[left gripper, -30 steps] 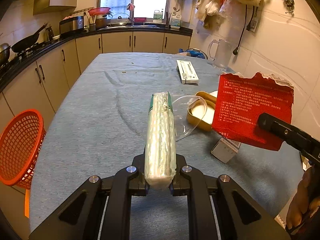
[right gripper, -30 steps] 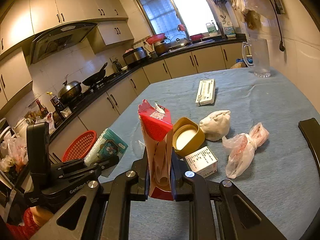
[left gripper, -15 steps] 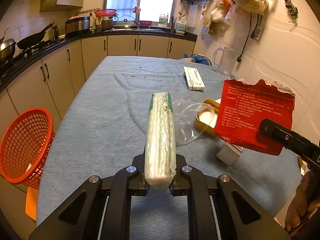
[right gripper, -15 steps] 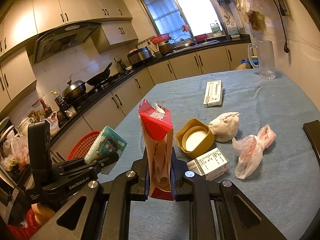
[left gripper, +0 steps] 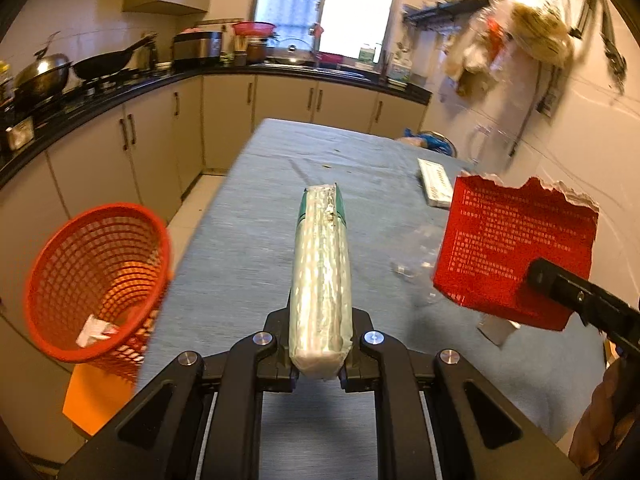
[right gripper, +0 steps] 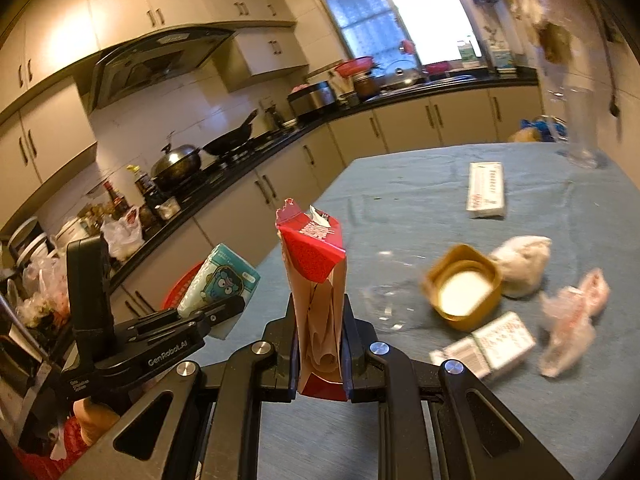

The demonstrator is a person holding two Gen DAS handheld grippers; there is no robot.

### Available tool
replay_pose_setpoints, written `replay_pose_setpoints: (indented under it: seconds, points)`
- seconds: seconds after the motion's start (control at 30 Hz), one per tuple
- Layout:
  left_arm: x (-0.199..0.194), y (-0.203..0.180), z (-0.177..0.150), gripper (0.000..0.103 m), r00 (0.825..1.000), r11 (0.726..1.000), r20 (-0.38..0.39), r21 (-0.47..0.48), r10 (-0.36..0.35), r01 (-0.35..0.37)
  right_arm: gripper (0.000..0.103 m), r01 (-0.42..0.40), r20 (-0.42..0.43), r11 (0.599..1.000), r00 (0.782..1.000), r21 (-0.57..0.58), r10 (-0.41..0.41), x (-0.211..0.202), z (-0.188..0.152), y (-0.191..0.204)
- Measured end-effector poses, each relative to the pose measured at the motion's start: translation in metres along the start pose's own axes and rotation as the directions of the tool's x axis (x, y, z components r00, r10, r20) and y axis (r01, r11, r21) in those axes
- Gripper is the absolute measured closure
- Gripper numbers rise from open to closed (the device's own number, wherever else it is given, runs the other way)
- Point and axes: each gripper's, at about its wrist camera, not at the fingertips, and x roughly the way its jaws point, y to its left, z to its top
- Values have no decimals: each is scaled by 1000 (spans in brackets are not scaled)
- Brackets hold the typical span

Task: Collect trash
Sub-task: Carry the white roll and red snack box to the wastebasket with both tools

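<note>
Left wrist view: the left gripper (left gripper: 320, 354) is clamped on one teal tissue pack (left gripper: 321, 276), held above the blue table (left gripper: 248, 240) beside one red mesh basket (left gripper: 96, 280) holding a scrap of paper. The right gripper (right gripper: 321, 364) pinches one torn red carton (right gripper: 316, 292). On the table lie two white boxes, one long (right gripper: 485, 190) and one small (right gripper: 486, 346), one yellow lid (right gripper: 464, 286), one white wad (right gripper: 522, 264), and one crumpled plastic bag (right gripper: 570, 320).
</note>
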Motion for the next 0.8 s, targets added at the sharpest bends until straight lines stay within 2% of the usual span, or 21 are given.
replay_pose_setpoints:
  seconds: [0.23, 0.5, 0.8]
  points:
    - [-15, 50, 3, 90, 997, 995, 30, -71, 75, -73, 86, -83, -57, 996, 995, -29, 81, 37, 10, 34]
    - [-30, 120, 1, 90, 984, 973, 30, -159, 174, -167, 86, -166, -136, 986, 978, -34, 160, 84, 19, 69]
    - [-20, 172, 0, 90, 982, 956, -19, -225, 187, -187, 86, -214, -201, 976, 959, -50, 200, 140, 30, 112]
